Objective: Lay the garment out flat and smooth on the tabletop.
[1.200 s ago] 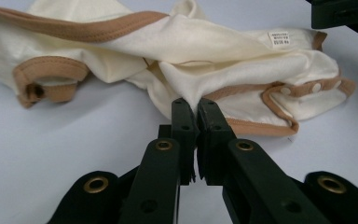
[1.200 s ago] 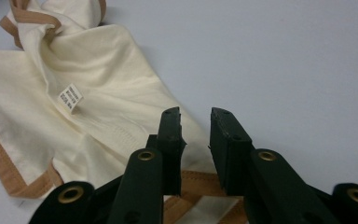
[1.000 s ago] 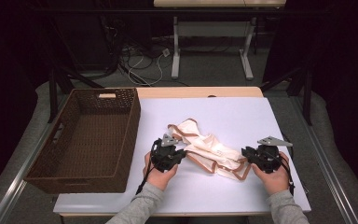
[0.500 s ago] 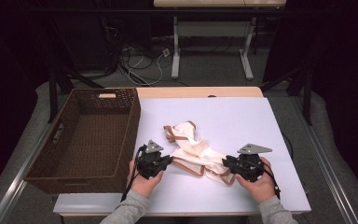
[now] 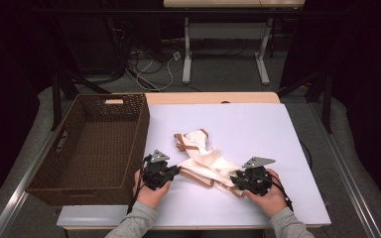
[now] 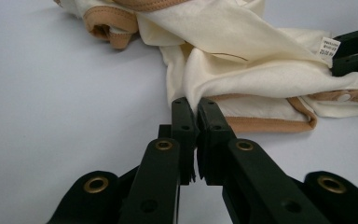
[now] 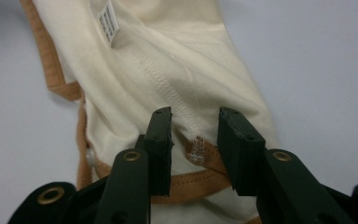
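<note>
A cream garment (image 5: 203,158) with tan trim lies crumpled on the white table (image 5: 258,124), near its front edge. My left gripper (image 5: 176,170) is at the garment's left end. In the left gripper view, that gripper (image 6: 196,105) is shut, with a fold of the cream garment (image 6: 242,60) pinched between its tips. My right gripper (image 5: 234,180) is at the garment's right end. Seen in the right gripper view, the gripper (image 7: 193,123) is open, its jaws straddling the tan hem of the garment (image 7: 168,60) beside a white label (image 7: 108,18). The right gripper's jaws (image 6: 354,51) show at the far edge of the left gripper view.
A large brown wicker basket (image 5: 141,129) stands along the table's left side, close beside my left hand. Bare white table lies beyond and to the right of the garment. Table legs and cables are on the floor behind.
Both hands have moved toward the table's near edge and a little left. The garment has slid with them.
</note>
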Demonstrator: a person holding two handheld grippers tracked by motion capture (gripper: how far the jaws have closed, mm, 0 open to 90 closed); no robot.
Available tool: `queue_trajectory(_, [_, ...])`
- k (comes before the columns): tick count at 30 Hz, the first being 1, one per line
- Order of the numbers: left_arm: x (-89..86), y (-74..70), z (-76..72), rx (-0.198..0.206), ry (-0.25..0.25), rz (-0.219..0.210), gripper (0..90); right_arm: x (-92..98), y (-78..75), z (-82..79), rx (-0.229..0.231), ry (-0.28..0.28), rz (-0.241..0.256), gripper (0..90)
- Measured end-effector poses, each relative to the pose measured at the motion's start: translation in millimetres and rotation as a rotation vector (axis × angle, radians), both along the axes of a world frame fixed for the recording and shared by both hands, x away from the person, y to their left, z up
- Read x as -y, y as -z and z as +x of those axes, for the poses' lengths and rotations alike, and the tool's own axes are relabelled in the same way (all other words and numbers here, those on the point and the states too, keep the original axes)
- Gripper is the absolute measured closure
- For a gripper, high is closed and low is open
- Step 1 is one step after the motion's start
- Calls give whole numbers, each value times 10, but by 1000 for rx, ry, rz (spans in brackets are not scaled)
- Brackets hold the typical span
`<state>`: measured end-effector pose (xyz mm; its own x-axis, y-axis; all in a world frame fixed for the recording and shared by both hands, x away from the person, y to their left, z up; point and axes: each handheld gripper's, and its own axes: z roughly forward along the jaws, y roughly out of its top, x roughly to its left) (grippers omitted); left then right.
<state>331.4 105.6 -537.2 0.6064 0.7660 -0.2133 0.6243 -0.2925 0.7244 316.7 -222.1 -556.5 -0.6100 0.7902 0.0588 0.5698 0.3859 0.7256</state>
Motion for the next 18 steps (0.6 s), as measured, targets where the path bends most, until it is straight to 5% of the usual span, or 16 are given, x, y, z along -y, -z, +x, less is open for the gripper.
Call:
queue_trajectory(7, [-23, 2, 16, 4, -5, 2, 869, -17, 15, -7, 33, -1, -60, 753])
queue_trajectory(18, [-71, -25, 17, 10, -14, -4, 869, 92, -100, 0, 23, 13, 27, 847])
